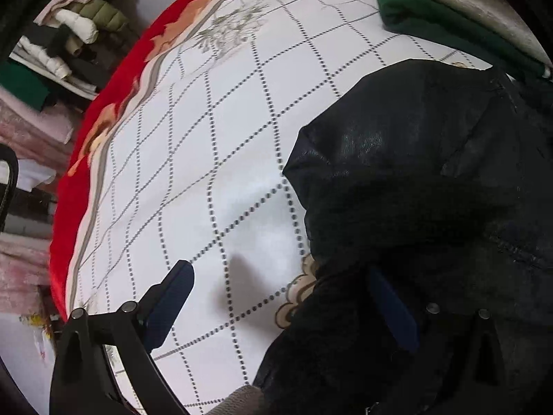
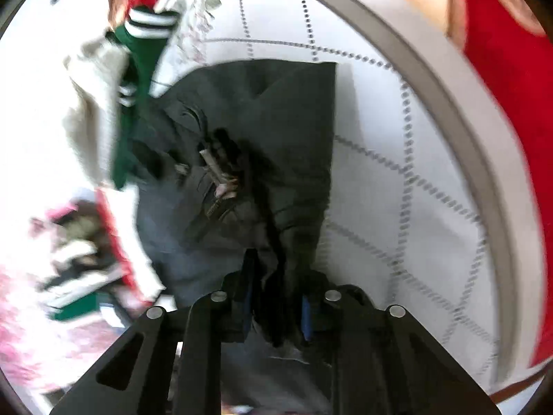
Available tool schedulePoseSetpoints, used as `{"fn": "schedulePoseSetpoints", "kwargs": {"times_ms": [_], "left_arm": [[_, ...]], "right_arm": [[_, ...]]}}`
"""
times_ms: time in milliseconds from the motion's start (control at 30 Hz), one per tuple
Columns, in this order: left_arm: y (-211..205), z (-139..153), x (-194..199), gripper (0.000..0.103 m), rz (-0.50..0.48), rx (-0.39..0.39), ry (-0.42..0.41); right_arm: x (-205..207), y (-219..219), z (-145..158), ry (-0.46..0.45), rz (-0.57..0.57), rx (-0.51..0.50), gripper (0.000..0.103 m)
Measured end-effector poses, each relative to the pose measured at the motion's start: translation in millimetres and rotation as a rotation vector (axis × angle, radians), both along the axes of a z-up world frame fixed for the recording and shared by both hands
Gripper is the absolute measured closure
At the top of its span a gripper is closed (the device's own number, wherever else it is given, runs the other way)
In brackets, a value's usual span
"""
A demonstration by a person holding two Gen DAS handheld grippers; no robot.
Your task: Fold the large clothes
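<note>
Black leather jacket lies bunched on the white quilted bedspread, which has a red border. Right gripper has its jaws clenched on a fold of this jacket. Left gripper stands with jaws spread wide, one finger against the jacket's edge. Green garment lies just beyond.

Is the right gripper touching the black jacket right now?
Touching. The right wrist view shows the right gripper with its jaws closed on a bunched fold of the black jacket, the dark fabric pinched between both blue pads.
</note>
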State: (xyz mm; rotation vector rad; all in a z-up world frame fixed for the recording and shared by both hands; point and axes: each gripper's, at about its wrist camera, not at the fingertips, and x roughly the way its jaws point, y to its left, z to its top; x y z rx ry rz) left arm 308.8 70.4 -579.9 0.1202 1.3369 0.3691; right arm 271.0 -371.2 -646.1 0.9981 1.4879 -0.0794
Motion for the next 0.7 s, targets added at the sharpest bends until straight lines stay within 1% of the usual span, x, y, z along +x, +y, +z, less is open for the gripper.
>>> {"fn": "schedulePoseSetpoints", "kwargs": {"times_ms": [33,100,133,200,233,267,300,333,367,467,500,533,600,633,667,700], "left_arm": [[-1.8,0.2,-0.4,0.0,-0.006,0.002,-0.004],[-4.3,0.4,-1.8,0.0,-0.012,0.01,-0.012],[-3.6,0.7,-2.5,0.0,-0.008,0.005,-0.017],[-0.6,0.8,-4.4,0.0,0.012,-0.013,-0.026],[0.7,2.1,-5.6,0.0,0.025,-0.02,-0.029],[1.1,4.6,-7.2,0.0,0.037,-0.02,-0.035],[1.3,7.5,-8.9,0.0,0.045,-0.014,-0.039],[0.2,10.5,-10.4,0.0,0.049,-0.005,-0.044],[-2.7,15.5,-13.4,0.0,0.052,0.009,-0.052],[-22.4,34.1,-30.6,0.0,0.056,0.061,-0.084],[-28.6,38.0,-35.0,0.0,0.055,0.081,-0.09],[-39.9,43.8,-43.6,0.0,0.052,0.11,-0.097],[-64.0,52.3,-60.3,0.0,0.05,0.165,-0.098],[-81.8,57.1,-72.3,0.0,0.051,0.204,-0.09],[-92.5,59.7,-80.4,0.0,0.051,0.226,-0.082],[-108.3,61.6,-91.6,0.0,0.053,0.258,-0.064]], "right_arm": [[2.9,5.0,-6.9,0.031,0.038,-0.06,0.079],[5.9,3.8,-20.2,0.079,0.046,-0.093,0.076],[11.5,7.2,-23.8,0.096,0.072,-0.124,0.075],[18.7,15.7,-20.6,0.127,0.122,-0.178,0.074],[19.5,18.1,-17.1,0.144,0.144,-0.201,0.069],[21.9,20.9,-14.8,0.154,0.161,-0.216,0.067],[23.6,22.3,-9.8,0.158,0.184,-0.229,0.062],[24.7,24.0,-2.0,0.156,0.219,-0.251,0.057],[24.7,24.6,4.5,0.15,0.247,-0.269,0.055],[25.6,28.6,23.4,0.111,0.323,-0.294,0.053],[24.6,29.9,27.7,0.103,0.345,-0.297,0.048],[23.1,29.5,31.4,0.093,0.37,-0.3,0.038],[21.2,32.6,40.4,0.064,0.441,-0.318,0.025],[17.5,32.0,47.2,0.038,0.489,-0.335,0.025],[14.7,33.6,51.8,0.02,0.527,-0.343,0.025],[12.8,31.9,54.1,0.013,0.567,-0.35,0.025]]}}
